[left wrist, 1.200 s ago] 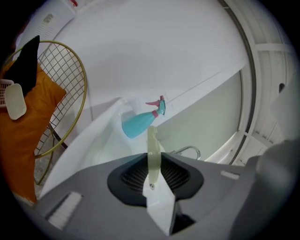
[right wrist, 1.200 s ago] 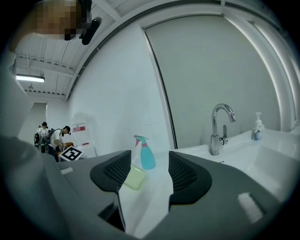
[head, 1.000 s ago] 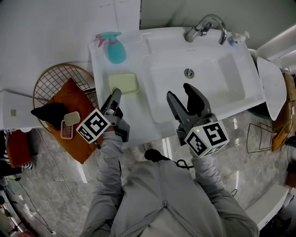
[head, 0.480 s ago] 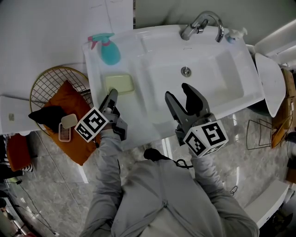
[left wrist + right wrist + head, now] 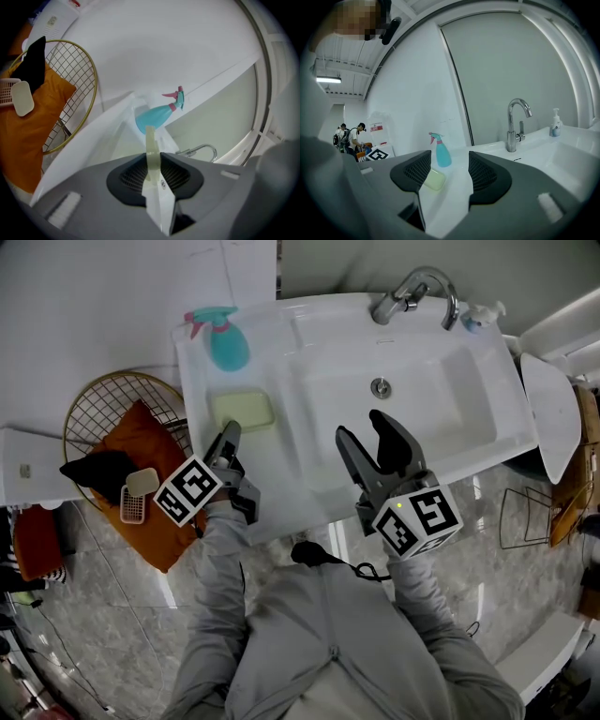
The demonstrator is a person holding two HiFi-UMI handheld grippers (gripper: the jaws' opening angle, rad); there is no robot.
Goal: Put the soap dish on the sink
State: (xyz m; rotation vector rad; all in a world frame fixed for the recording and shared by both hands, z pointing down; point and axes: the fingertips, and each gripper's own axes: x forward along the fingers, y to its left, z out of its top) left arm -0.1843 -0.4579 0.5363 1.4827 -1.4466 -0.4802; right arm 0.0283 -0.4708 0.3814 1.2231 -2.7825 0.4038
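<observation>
The pale yellow-green soap dish lies over the left deck of the white sink, just in front of the spray bottle. My left gripper is shut on the dish's near edge. In the left gripper view the dish shows edge-on, pinched between the two dark pads. My right gripper stands open above the front of the basin with nothing between its jaws. In the right gripper view the dish shows past the left jaw.
A teal spray bottle stands at the sink's back left. The faucet and a soap pump are at the back right. Left of the sink a gold wire basket holds an orange cushion, a black cloth and a small pink holder.
The head view has shifted slightly. Both grippers keep their places, and the left one stays closed on the dish's edge.
</observation>
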